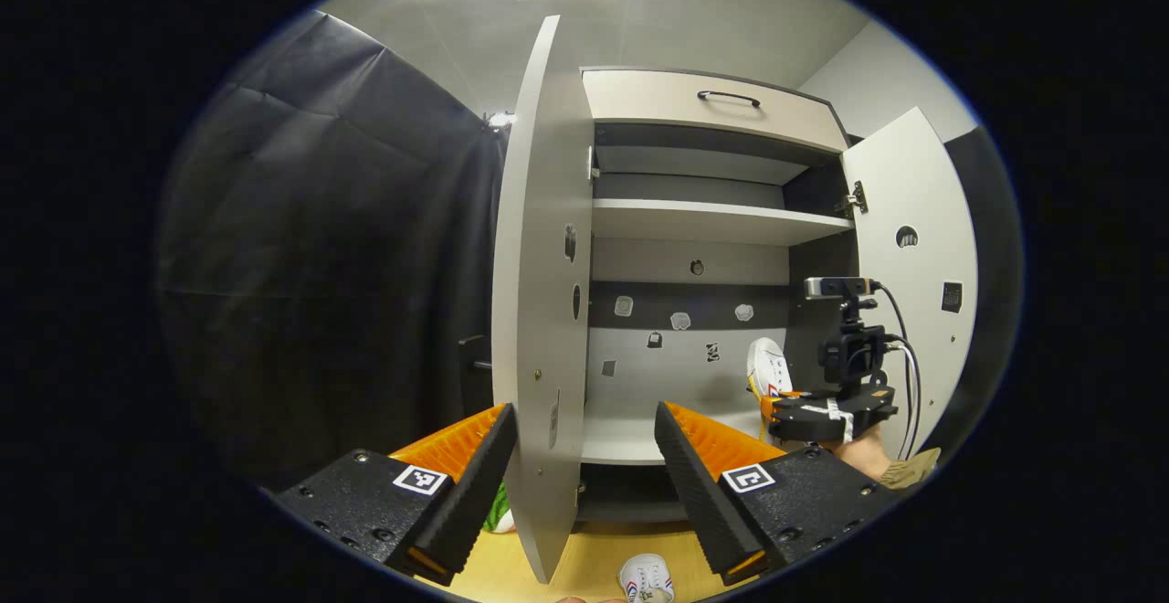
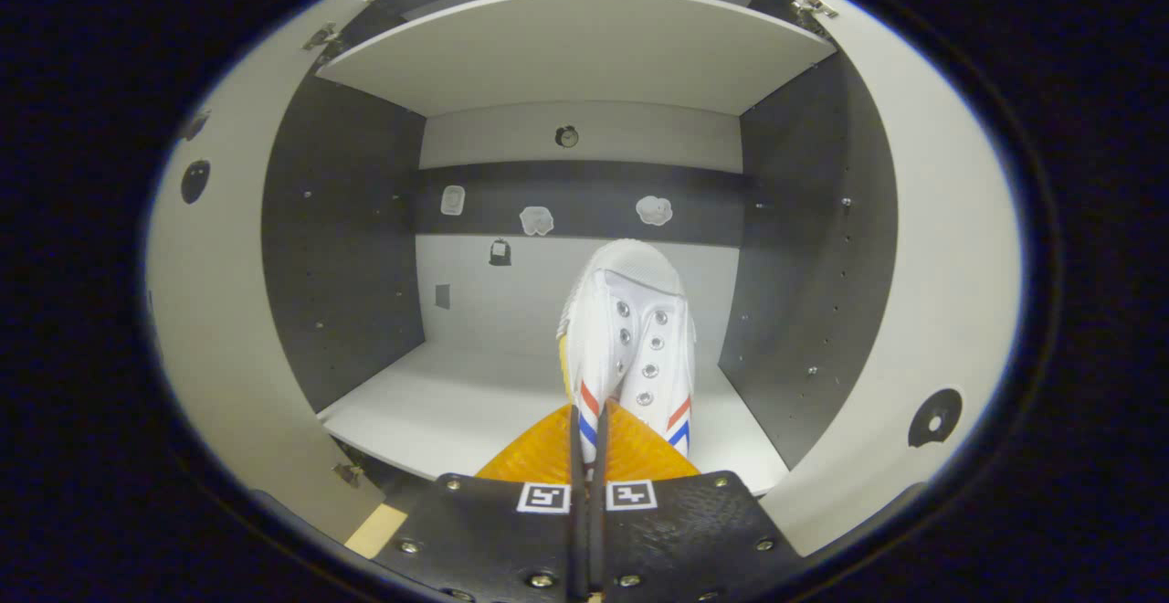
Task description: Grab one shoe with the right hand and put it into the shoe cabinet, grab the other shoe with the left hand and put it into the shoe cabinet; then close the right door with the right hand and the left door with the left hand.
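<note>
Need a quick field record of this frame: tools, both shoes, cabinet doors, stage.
right tool: shut on white shoe, holding it inside the cabinet above the lower shelf
left tool: open, holds nothing, its fingers either side of the left door's edge
other shoe: on the wooden floor in front of the cabinet
left door: open
right door: open
stage: first shoe going in, not yet released; second shoe and both doors not yet done

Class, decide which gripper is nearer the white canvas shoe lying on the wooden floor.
Left. The left gripper hangs just above the white canvas shoe on the floor; the right gripper is up inside the cabinet.
</note>
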